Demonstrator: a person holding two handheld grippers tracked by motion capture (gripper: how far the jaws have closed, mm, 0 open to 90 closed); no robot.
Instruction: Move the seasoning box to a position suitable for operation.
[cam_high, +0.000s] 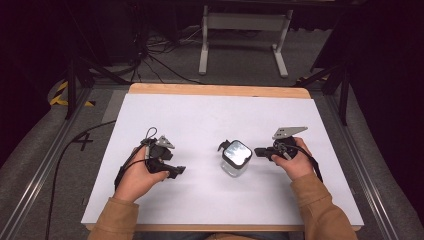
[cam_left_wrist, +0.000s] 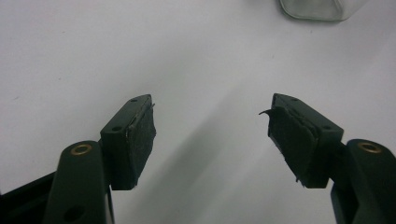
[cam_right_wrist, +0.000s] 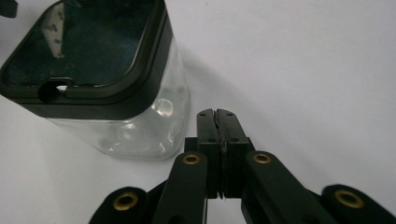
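A clear square jar (cam_high: 236, 159) with a black-rimmed lid stands upright in the middle of the white table sheet (cam_high: 210, 115). In the right gripper view the jar (cam_right_wrist: 107, 79) is close at the upper left, and its lid has a small hole at the edge. My right gripper (cam_right_wrist: 217, 114) is shut with nothing between its pads, its tip just right of the jar's glass wall. In the high view that right gripper (cam_high: 260, 151) lies right of the jar. My left gripper (cam_left_wrist: 212, 123) stands open over bare sheet, left of the jar (cam_left_wrist: 322, 8).
A small black piece (cam_high: 223, 145) lies by the jar's far left side. The sheet sits on a wooden board (cam_high: 215, 90). A white metal stand (cam_high: 245, 37) and cables are on the floor beyond the table.
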